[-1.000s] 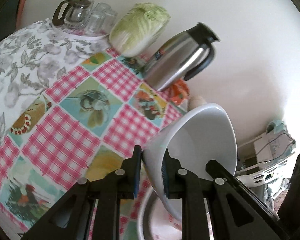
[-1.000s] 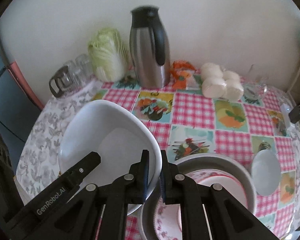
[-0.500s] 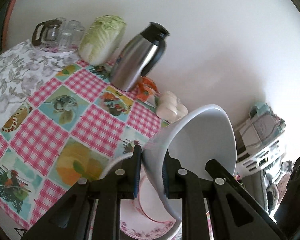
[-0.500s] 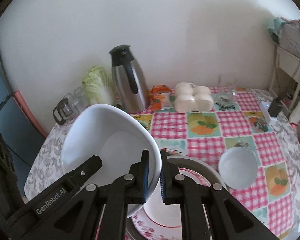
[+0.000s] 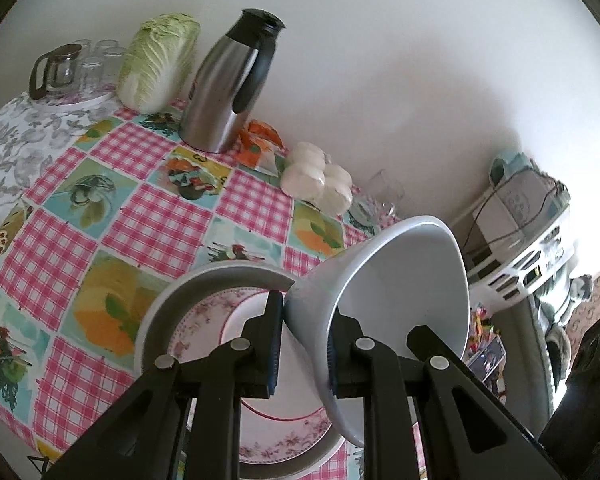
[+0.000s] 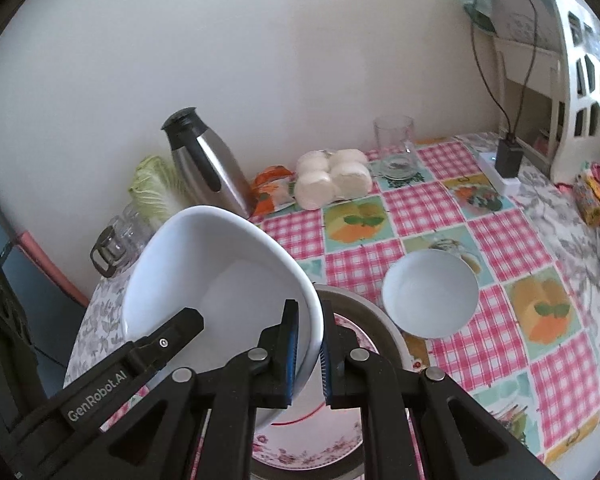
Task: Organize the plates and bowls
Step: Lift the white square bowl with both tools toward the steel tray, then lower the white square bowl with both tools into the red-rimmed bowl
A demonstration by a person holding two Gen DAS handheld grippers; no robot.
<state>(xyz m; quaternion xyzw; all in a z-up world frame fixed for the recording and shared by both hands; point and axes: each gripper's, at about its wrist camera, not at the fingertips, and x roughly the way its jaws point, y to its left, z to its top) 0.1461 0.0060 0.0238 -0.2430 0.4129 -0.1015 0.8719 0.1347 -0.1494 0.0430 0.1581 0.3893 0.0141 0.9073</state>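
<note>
Left tool (image 5: 300, 344): jaws clamped on the rim of the large white bowl (image 5: 396, 308), one finger inside, one outside; bowl tilted, mouth turned toward 3 o'clock in the left wrist view.
Right tool (image 6: 308, 354): jaws clamped on the opposite rim of the same bowl (image 6: 219, 276); blue pads press both faces of the wall.
Large white bowl: held off the surface by both tools, above the near-left part of the gray basin (image 6: 374, 312); its lower edge hangs over the floral plate (image 6: 312, 448).
Floral plate: lies inside the gray basin (image 5: 159, 320), pink flower border, red ring around the centre; partly hidden by tool fingers.
Small white bowl (image 6: 430, 294): upright on the surface, at 2 o'clock from the basin, just beside its rim; cannot tell if touching.
Surface (image 5: 155, 224): pink check cloth with fruit panels; gray leaf cloth toward the left edge.
Back edge, along the wall: cabbage (image 5: 157, 64), steel thermos (image 5: 229, 88), orange packet (image 5: 259, 140), white buns (image 5: 318, 182), clear glass (image 6: 394, 136).
Far left corner: glass cups and a glass jug (image 5: 53, 70) on a white tray.
Open room: bare checked cloth between the basin and the back row, from 10 to 1 o'clock; more at 3 o'clock beyond the small bowl.
Right edge: white shelf unit (image 6: 576, 80), black plug (image 6: 508, 156) on a power strip.
</note>
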